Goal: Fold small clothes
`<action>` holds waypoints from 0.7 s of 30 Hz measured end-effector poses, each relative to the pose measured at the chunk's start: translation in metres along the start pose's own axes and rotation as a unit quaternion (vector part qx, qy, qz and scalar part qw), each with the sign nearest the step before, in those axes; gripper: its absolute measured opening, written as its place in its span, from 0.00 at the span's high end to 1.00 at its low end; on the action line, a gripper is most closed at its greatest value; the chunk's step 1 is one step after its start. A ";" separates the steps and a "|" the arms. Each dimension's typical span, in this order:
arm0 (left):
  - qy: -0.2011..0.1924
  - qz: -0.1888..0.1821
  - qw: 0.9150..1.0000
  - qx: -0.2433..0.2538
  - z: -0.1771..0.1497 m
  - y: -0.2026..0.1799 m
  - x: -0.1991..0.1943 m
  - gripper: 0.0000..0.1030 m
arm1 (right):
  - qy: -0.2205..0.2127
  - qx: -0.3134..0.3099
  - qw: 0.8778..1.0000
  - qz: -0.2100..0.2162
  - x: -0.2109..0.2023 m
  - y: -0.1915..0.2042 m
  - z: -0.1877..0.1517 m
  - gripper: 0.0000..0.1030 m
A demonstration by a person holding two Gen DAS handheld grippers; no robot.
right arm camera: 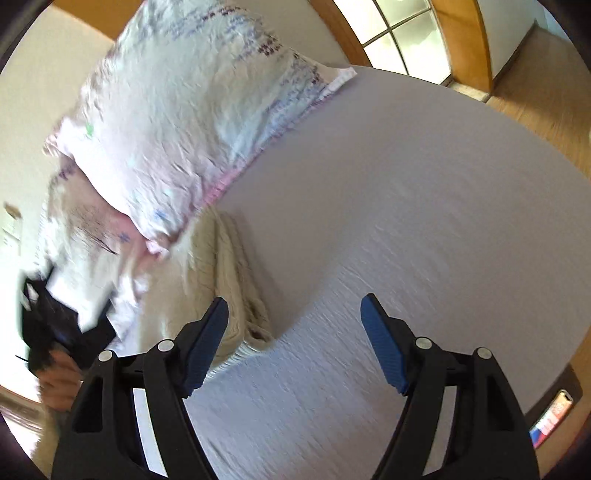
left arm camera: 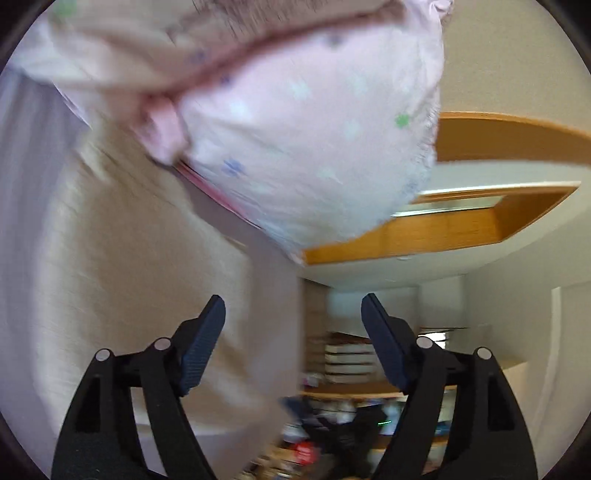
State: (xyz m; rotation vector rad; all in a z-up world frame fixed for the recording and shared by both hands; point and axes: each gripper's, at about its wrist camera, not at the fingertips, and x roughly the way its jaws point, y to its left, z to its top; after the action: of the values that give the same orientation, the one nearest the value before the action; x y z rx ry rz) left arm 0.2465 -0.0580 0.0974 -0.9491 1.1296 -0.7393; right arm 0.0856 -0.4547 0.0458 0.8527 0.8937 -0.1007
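A small pale pink garment with tiny flower prints [left arm camera: 314, 122] is in the air, blurred, at the top of the left wrist view. It also shows in the right wrist view [right arm camera: 177, 122], up above the grey table [right arm camera: 406, 221]. My left gripper [left arm camera: 293, 317] is open and empty, below the garment and apart from it. My right gripper [right arm camera: 294, 321] is open and empty over the table. In the right wrist view the other gripper [right arm camera: 55, 332] appears as a dark shape at the left edge, under the garment.
A cream knitted garment [right arm camera: 229, 280] lies bunched on the table's left edge, just beyond my right gripper's left finger. A wooden-framed window [right arm camera: 406, 33] and wooden floor [right arm camera: 546, 85] lie beyond the table. Cluttered shelves [left arm camera: 347, 369] show past the left gripper.
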 end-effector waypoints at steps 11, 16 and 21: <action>0.027 0.176 0.984 0.030 -0.018 0.056 -0.045 0.25 | 0.097 -0.084 0.991 0.026 0.109 0.098 0.041 0.35; 0.029 0.219 0.973 0.068 -0.021 0.044 -0.022 0.20 | 0.115 -0.139 0.983 -0.035 0.143 0.106 0.025 0.84; 0.031 0.261 0.958 0.111 -0.022 0.031 -0.002 0.19 | 0.065 -0.120 0.985 -0.103 0.139 0.097 0.043 0.91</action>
State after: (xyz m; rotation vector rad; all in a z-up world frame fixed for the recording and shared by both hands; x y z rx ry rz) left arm 0.2253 -0.0486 0.0670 -0.4085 1.2526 -0.4505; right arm 0.2427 -0.3826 0.0195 0.5460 1.0924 -0.1142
